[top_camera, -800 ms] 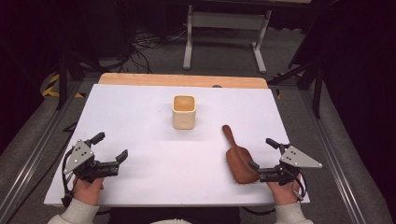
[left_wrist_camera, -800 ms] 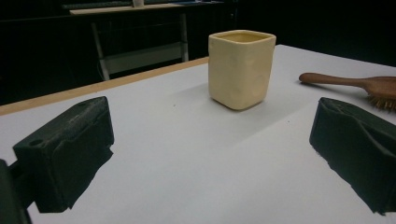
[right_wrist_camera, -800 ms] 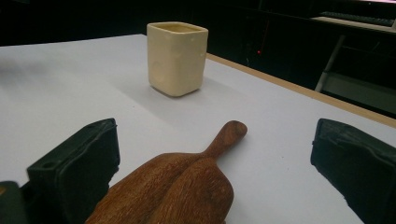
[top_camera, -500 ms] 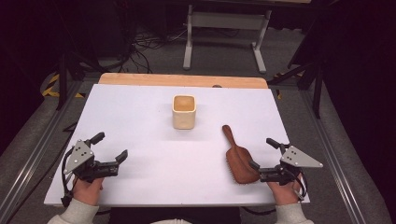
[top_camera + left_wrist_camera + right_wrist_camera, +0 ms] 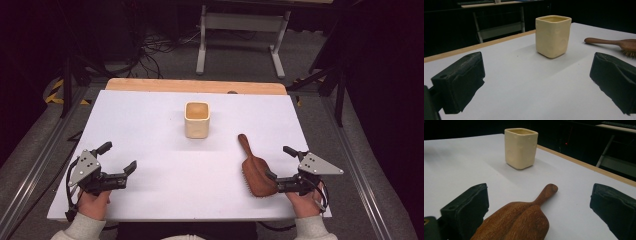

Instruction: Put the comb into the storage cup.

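Observation:
A cream square cup (image 5: 197, 119) (image 5: 553, 35) (image 5: 520, 147) stands upright at the middle of the white table top (image 5: 150, 130). A wooden hairbrush (image 5: 255, 170) (image 5: 521, 218) lies bristles down at the right front, its handle (image 5: 602, 41) pointing toward the cup. My right gripper (image 5: 280, 162) (image 5: 537, 212) rests open at the brush's right edge, with the brush head between its jaws but not pinched. At the front left my left gripper (image 5: 118, 157) (image 5: 536, 82) rests open on bare table, with nothing between its jaws.
A wooden strip (image 5: 195, 86) runs along the table's far edge. Beyond it stands a grey metal frame (image 5: 240, 30) on a floor with cables. Dark stands flank the table at left and right.

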{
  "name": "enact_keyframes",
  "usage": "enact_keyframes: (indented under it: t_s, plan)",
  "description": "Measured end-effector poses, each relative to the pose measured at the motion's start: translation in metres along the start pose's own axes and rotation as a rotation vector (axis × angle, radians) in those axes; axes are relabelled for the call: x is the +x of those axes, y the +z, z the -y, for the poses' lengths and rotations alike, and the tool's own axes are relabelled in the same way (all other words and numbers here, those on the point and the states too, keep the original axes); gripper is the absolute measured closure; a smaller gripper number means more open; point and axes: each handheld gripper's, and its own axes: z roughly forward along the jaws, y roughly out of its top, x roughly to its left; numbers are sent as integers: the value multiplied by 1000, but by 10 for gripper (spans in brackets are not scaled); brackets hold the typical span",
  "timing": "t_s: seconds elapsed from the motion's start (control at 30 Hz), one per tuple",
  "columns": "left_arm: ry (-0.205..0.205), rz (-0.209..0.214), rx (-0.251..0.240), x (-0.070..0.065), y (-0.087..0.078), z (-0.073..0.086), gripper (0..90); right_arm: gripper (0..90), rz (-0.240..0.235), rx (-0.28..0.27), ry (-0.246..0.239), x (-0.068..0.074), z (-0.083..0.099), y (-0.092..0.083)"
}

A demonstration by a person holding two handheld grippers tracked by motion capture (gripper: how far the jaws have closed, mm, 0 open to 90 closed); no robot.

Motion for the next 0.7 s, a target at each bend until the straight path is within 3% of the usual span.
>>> enact_keyframes:
  t_s: [0.47,0.67,0.7]
  plan:
    - [0,-1,-1,0,0,0,7,75,-55,117,23,-14,-18,22]
    - [0,0,1,0,1,0,7,158,-118,175,16,-19,-31,33]
    - [0,0,1,0,1,1,7,205,-148,199,11,-21,-35,38]
